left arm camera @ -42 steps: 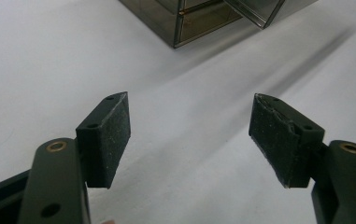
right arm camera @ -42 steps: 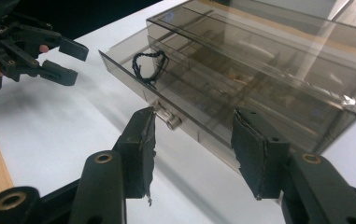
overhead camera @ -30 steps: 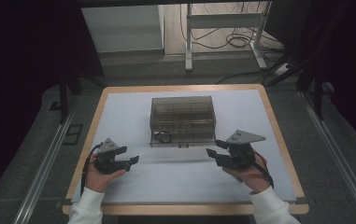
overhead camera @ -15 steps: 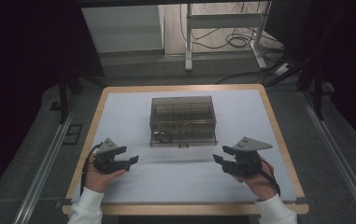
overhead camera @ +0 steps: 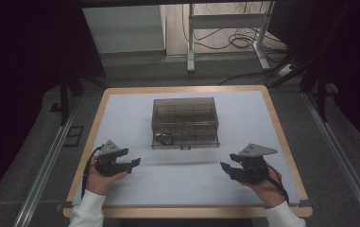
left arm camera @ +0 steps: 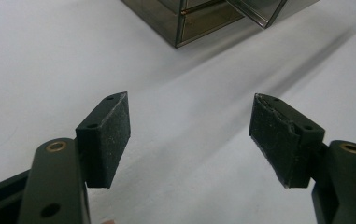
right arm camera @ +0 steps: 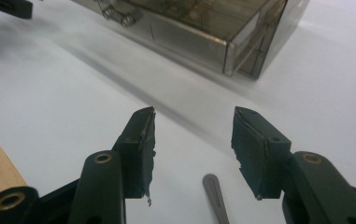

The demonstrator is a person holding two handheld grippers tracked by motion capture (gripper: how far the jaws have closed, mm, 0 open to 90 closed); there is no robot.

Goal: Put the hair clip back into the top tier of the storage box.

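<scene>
Your box [overhead camera: 184, 122] is a smoky, see-through plastic organiser, rectangular, lying flat and square to the table edges. It sits mid-table, nearer the far edge than the near edge, roughly centred between the left and right edges. The lid is down. You can make out divider walls inside, splitting it into compartments; the contents are too dim to tell. A small latch [overhead camera: 184, 147] shows on its near wall, and a dark loop [overhead camera: 166, 138] sits at its near-left corner. In the right gripper view, a corner of it [right arm camera: 227, 51] looks glossy, with tinted walls.
</scene>
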